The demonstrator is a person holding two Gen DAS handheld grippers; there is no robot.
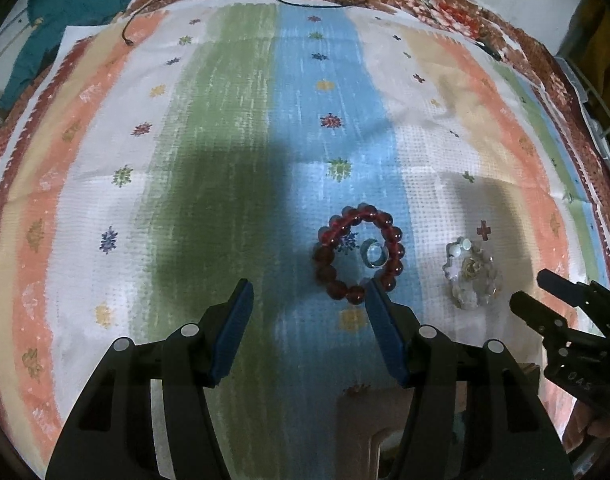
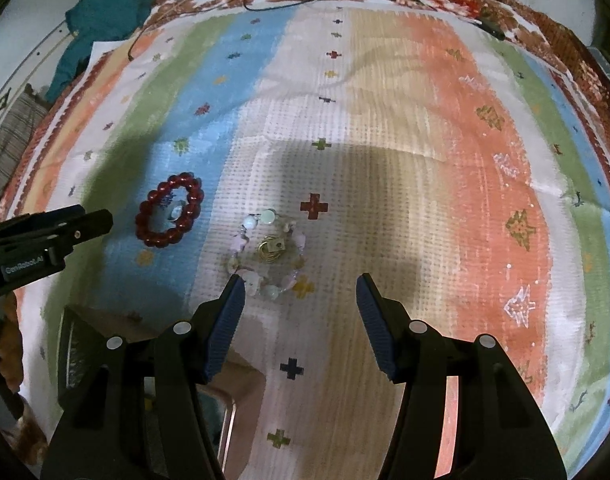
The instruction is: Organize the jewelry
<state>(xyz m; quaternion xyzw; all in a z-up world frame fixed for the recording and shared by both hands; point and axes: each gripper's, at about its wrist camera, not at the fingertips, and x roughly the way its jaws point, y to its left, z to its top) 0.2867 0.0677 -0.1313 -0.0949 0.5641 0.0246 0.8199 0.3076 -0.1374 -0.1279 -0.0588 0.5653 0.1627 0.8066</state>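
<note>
Two pieces of jewelry lie on a striped cloth (image 1: pixel 233 120) spread over what looks like a bed: a red bracelet (image 1: pixel 359 256) on the blue stripe with a small clear ring (image 1: pixel 373 257) lying inside its loop, and, just to its right on the white stripe, a pale bracelet (image 2: pixel 267 258) of whitish and pink beads with a small gold piece (image 2: pixel 272 249) resting in its middle. The left gripper (image 1: pixel 307 292) hangs over the cloth with its jaws spread wide and nothing between them, its right finger tip at the near edge of the red bracelet. The right gripper (image 2: pixel 299 288) is likewise released and empty, its left finger tip at the near beads of the pale bracelet. At the bottom of both views, part of what may be a box or tray (image 2: pixel 225 408) shows, though too little of it to be sure. This reads as the approach to a first pick, with nothing lifted yet. The next move calls for choosing one piece, centring the jaws over a stretch of beads, lowering to the cloth and closing without catching the fabric or the small item nested inside.
</note>
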